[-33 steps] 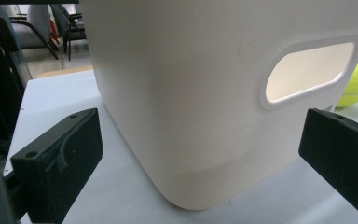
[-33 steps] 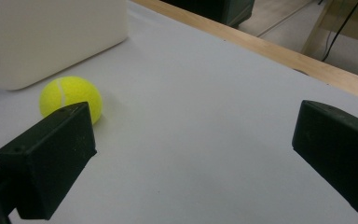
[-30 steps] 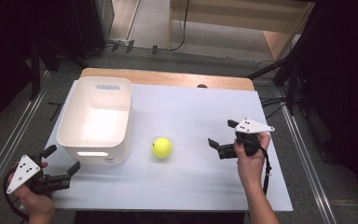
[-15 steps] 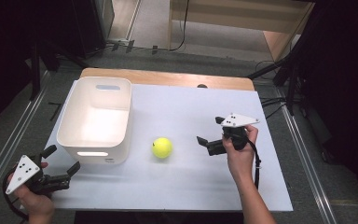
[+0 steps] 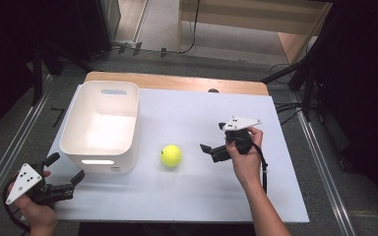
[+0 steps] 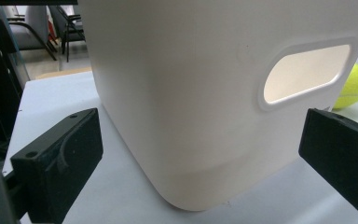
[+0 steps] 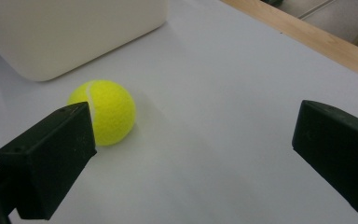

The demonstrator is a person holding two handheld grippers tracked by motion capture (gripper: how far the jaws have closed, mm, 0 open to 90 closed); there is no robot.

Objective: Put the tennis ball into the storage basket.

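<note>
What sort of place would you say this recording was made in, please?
Probably a lab or studio set up for recording manipulation: a white-topped table with dark surroundings, cables on the floor, and only a white bin and tennis ball laid out.

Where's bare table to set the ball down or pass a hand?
Free: the strip between the white bin and the wooden back edge on the right half, and the near edge below the tennis ball. Tighter: the gap between ball and right gripper, and the corner by the left gripper.

Lab, white table, rails, cables
</note>
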